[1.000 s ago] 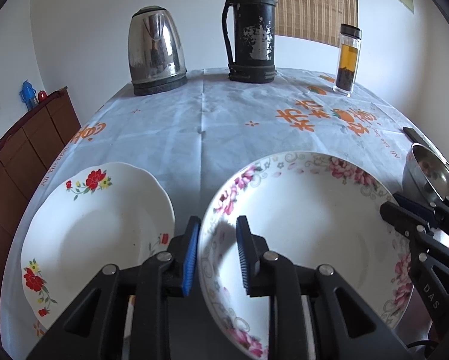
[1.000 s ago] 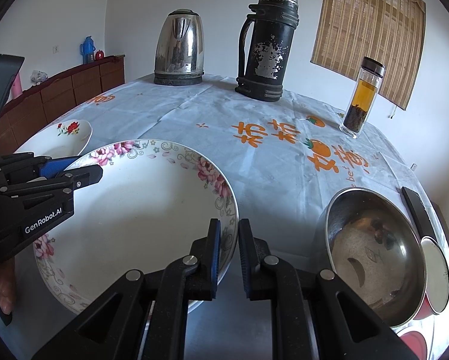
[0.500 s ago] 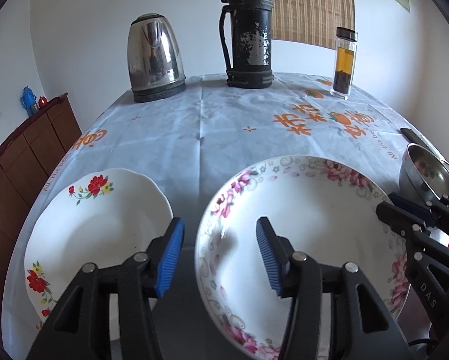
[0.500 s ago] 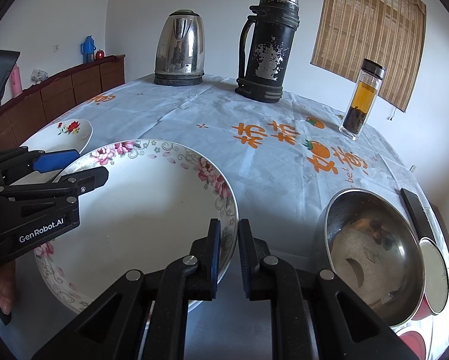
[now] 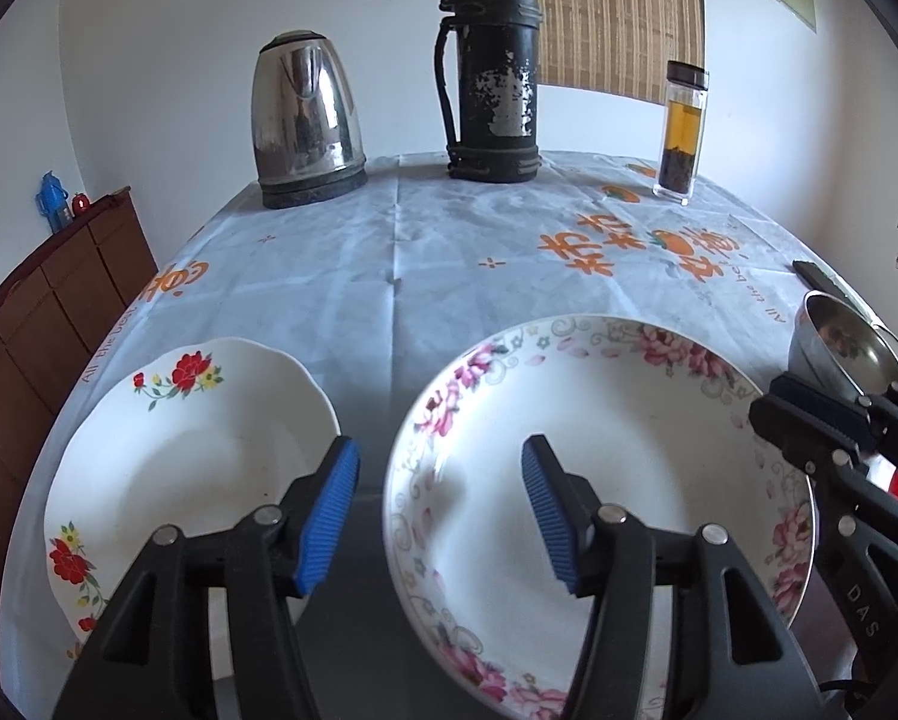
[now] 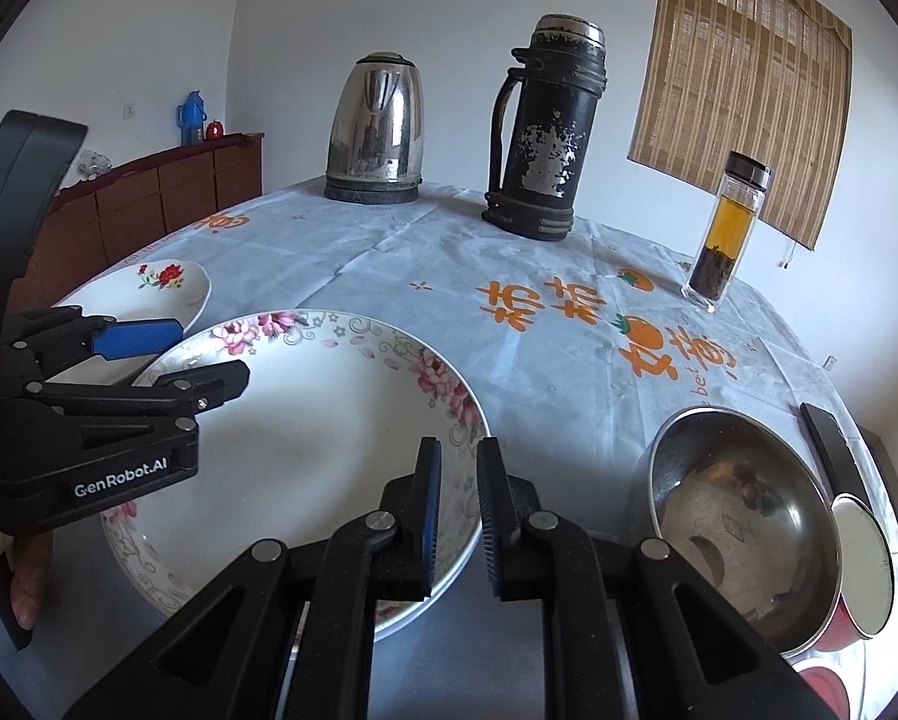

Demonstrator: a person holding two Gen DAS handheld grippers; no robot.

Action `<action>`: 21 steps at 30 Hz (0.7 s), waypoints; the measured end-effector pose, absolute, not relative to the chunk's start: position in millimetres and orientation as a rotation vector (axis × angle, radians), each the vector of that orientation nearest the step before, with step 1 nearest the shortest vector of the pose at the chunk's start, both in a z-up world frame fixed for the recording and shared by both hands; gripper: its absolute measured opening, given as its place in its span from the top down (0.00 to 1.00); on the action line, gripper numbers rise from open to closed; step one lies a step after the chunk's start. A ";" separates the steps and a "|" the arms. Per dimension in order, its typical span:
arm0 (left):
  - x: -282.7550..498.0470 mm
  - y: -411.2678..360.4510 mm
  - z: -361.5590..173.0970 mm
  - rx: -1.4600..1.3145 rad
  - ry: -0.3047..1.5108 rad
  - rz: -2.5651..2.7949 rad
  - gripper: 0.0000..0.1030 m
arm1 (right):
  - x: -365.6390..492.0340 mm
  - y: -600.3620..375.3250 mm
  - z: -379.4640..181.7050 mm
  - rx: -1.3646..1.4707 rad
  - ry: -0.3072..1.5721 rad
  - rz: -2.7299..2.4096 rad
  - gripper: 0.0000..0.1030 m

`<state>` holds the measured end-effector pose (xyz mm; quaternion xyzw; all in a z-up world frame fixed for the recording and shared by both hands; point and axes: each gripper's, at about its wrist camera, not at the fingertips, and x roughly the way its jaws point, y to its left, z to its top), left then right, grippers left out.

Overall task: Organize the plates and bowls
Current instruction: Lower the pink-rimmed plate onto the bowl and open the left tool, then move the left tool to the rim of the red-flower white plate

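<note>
A large pink-flowered plate (image 5: 616, 450) lies at the table's near edge; it also shows in the right wrist view (image 6: 305, 438). A smaller red-flowered plate (image 5: 173, 456) lies to its left, apart from it, also seen in the right wrist view (image 6: 149, 288). My left gripper (image 5: 440, 510) is open, its jaws wide on either side of the large plate's left rim. My right gripper (image 6: 456, 516) is shut on the large plate's right rim. A steel bowl (image 6: 742, 516) stands to the right, also seen in the left wrist view (image 5: 844, 348).
A steel kettle (image 5: 308, 120), a black thermos (image 5: 493, 66) and a tea bottle (image 5: 682, 132) stand at the table's far side. A black flat object (image 6: 826, 438) and a red lidded container (image 6: 856, 588) lie right of the bowl. A wooden cabinet (image 5: 41, 312) stands left of the table.
My left gripper has opened wide and let go of the large plate's left rim. The right gripper has stayed shut on the right rim.
</note>
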<state>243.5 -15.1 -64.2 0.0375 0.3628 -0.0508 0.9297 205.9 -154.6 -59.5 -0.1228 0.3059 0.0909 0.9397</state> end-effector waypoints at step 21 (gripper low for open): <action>227.2 7.0 -45.7 -0.011 0.615 -0.053 0.04 | 185.1 -150.2 -43.1 -0.244 0.437 0.191 0.35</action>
